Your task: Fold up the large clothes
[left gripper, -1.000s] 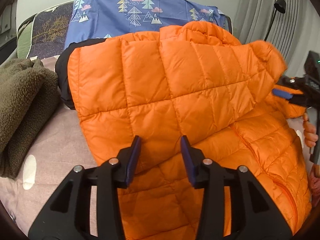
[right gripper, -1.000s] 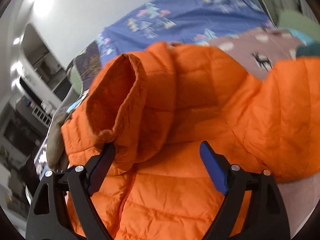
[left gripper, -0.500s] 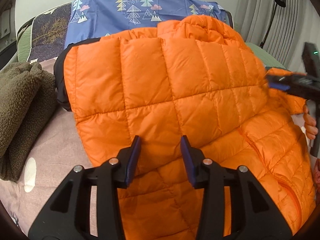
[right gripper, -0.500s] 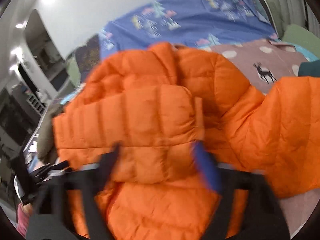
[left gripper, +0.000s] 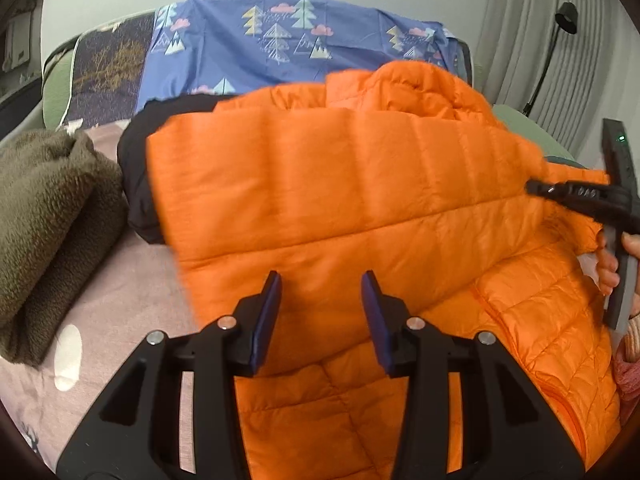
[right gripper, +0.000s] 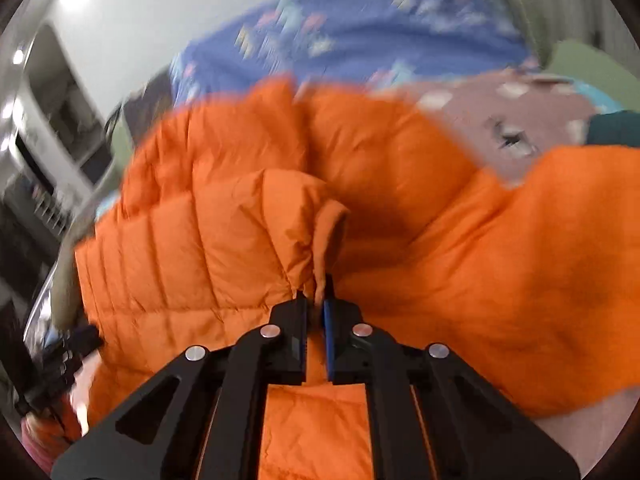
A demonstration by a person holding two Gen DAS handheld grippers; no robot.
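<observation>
While right gripper (right gripper: 316,300) pinches orange jacket (left gripper: 340,184) cuff, left gripper (left gripper: 320,300) open, jacket just ahead.

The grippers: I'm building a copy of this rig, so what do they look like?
Both the left gripper and the right gripper are matte black, with triangular cut-outs in the arms, round silver pivot bolts and flat blue pads on the fingers. No cables show. At the picture's edge a pink knitted sleeve is visible.

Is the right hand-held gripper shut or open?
Shut: the right hand-held gripper pinches the cuff edge of the orange down jacket.
</observation>
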